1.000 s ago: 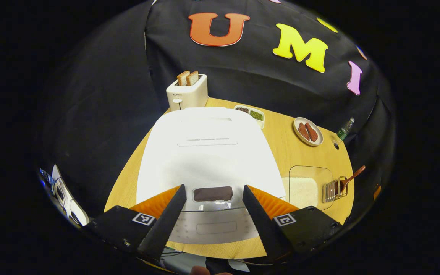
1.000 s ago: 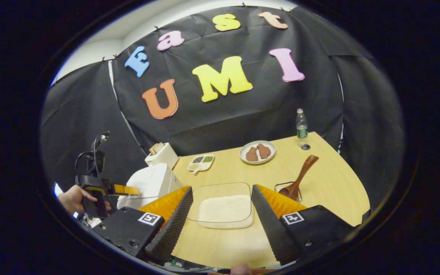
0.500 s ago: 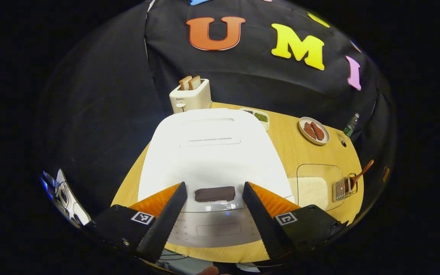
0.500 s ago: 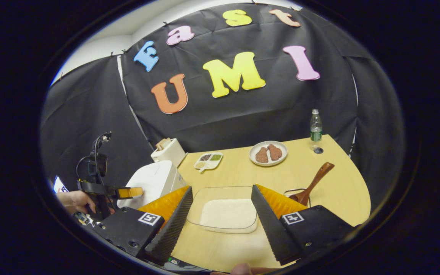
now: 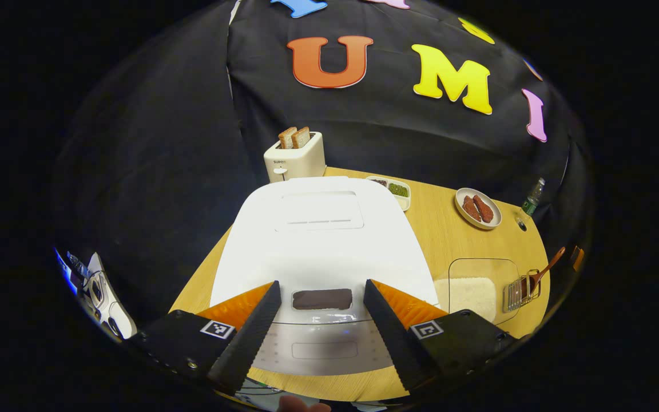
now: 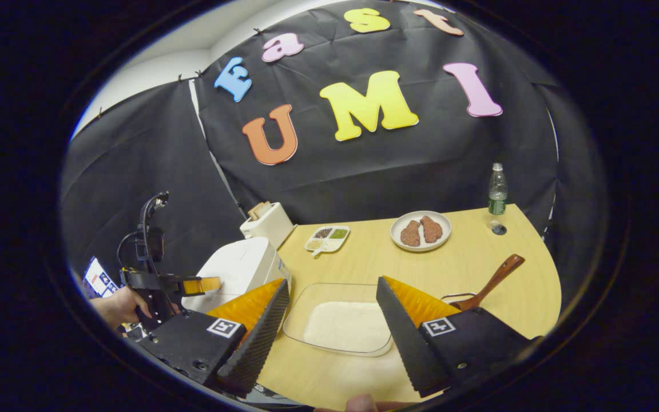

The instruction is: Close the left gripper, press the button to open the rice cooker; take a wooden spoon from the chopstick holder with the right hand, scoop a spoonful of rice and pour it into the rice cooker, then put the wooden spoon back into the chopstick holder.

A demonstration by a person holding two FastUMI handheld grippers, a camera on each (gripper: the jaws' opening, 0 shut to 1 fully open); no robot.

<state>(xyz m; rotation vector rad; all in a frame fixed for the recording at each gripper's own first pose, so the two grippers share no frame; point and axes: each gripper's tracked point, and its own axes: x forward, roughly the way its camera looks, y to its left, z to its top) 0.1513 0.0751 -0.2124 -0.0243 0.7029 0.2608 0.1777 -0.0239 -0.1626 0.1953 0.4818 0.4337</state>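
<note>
The rice cooker [image 5: 318, 240] sits at the near left edge of the round wooden table [image 5: 449, 229], its white lid down and a dark panel on its front. Just to its right stands a clear glass dish [image 6: 341, 320] with a flat layer of white rice [image 6: 346, 326] in it. Beside the dish, a small wire chopstick holder [image 5: 515, 289] holds the wooden spoon [image 6: 492, 281], bowl down and handle leaning up and away. Farther back, a toaster [image 5: 295, 160] holds two slices of bread, a small divided tray [image 6: 328, 238] holds dark and green grains, and a plate [image 6: 421, 230] carries two brown pieces of meat. A water bottle [image 6: 497, 191] stands at the far edge.

The left gripper [image 5: 321, 297] hovers over the cooker's front with its jaws wide apart, framing the dark panel and touching nothing; in the right gripper view a hand [image 6: 115, 306] holds it level beside the cooker. The right gripper [image 6: 332, 303] hangs above the rice dish, jaws also spread and empty.
</note>
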